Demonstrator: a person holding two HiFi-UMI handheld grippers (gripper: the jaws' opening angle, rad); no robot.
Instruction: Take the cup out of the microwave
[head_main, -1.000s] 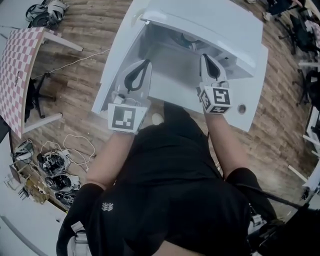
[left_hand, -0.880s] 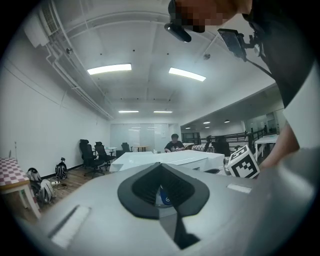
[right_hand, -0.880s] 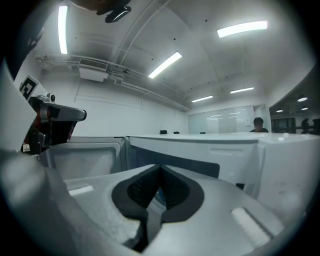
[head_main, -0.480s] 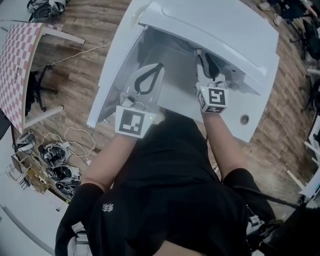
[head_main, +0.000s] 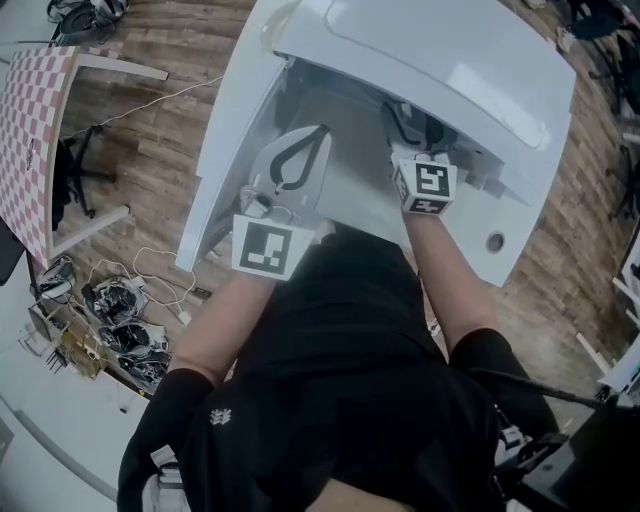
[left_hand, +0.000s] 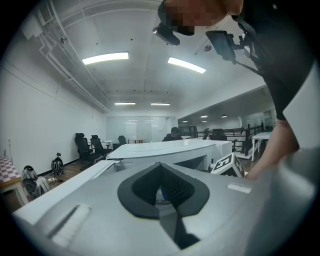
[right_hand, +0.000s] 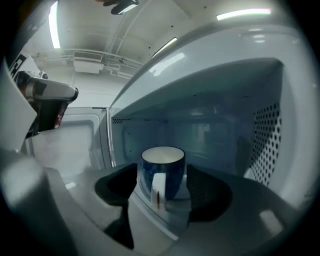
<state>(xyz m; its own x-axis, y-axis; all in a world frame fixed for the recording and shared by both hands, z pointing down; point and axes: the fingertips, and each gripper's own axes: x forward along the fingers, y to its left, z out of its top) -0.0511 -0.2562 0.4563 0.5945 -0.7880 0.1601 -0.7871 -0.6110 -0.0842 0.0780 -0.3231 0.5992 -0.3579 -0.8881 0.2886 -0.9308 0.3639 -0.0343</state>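
White microwave (head_main: 440, 60), shown on a desk (head_main: 510, 215) with its door (head_main: 235, 140) swung open. The blue cup (right_hand: 162, 167), white inside, is seen upright on the oven floor within the cavity, its white handle (right_hand: 157, 192) turned toward the opening. The right gripper (head_main: 415, 128) is held at the mouth of the cavity. Its jaws have just been opening and are now spread wide, and the cup is framed in the gap between them, with neither pad pressed on it. The left gripper (head_main: 310, 145) is held over the open door, its jaws drawn together and nothing carried in them.

The step in hand is judged to be the approach for the grasp. It is best done if the right gripper is advanced straight and nearly level, so that the handle is passed along the centre line and the pads are brought to flank the round wall of the cup rather than its rim. The perforated side wall (right_hand: 265, 145) to the right should be kept clear of the outer jaw. Closure should be made only once both pads are set opposite each other on the cup's body. Only a slight lift is advised, since the cavity roof is low, followed by a straight withdrawal with the cup kept upright. Whether the cup is filled cannot be told.
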